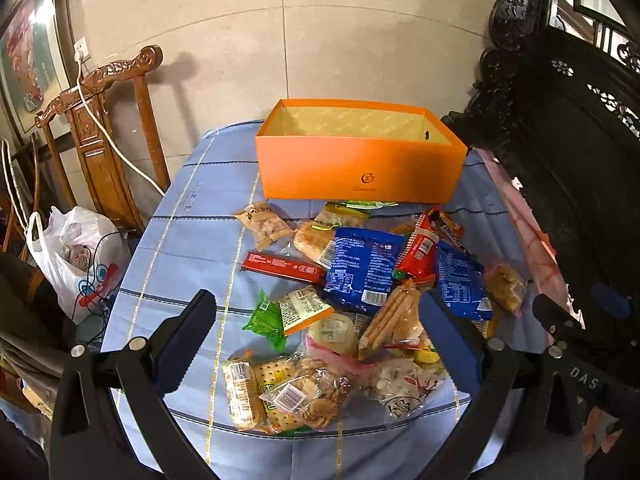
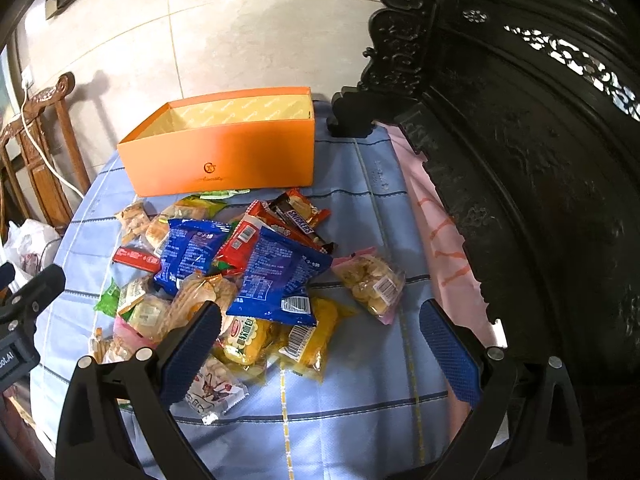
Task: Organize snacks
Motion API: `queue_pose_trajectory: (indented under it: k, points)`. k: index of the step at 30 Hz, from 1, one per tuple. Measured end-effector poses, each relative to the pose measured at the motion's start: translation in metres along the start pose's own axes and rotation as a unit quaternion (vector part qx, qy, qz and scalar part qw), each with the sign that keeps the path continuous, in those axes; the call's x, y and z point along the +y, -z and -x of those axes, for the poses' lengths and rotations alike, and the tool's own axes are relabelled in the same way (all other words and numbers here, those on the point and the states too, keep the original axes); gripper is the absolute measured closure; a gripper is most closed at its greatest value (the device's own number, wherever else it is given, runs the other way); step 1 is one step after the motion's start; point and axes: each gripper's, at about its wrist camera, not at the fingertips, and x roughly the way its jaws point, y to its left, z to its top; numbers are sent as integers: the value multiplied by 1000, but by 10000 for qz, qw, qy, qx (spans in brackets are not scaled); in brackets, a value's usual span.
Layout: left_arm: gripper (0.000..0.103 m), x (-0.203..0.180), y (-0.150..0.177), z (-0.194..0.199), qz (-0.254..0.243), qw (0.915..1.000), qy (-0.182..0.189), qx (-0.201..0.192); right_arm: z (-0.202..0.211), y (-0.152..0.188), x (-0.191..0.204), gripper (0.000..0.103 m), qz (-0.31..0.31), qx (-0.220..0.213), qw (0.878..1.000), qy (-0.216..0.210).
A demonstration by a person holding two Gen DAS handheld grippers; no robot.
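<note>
An open orange box [image 1: 360, 168] stands at the far side of the table, and the part of its inside that I see is bare; it also shows in the right wrist view [image 2: 224, 156]. A heap of snack packets lies in front of it: two blue bags [image 1: 362, 268] [image 2: 276, 276], a red bar [image 1: 280, 266], a Snickers bar [image 2: 302, 222], cracker packs [image 1: 280, 396], a clear pack of biscuits [image 2: 370, 282]. My left gripper [image 1: 316, 320] is open above the near part of the heap. My right gripper [image 2: 320, 328] is open above the heap's right side. Both are empty.
The table has a blue checked cloth [image 1: 192, 240] with a pink cloth [image 2: 432, 216] at its right edge. A dark carved cabinet [image 2: 540, 160] stands close on the right. A wooden chair [image 1: 100, 128] and a white plastic bag [image 1: 76, 256] are to the left.
</note>
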Motion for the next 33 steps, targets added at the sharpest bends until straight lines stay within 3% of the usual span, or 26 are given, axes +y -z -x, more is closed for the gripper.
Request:
queue_pose_trajectory:
  k: [24,27,30,33]
  points:
    - [4,9,-4,-11,26,9999,133,49,-12,-4,4,3,-75,56,9999,-62]
    - [4,15,-2,-19,-57,9993,355,58,-22,-4,4,3,-67,91,9996,-247]
    - [4,23,2,-33,21,9989,460,32,-28,-4,9,3,147,-182,9958,-880]
    - [4,29,3,-59,119,9991,407,-1,-47,-8,18,3,506,-314,9957,-703]
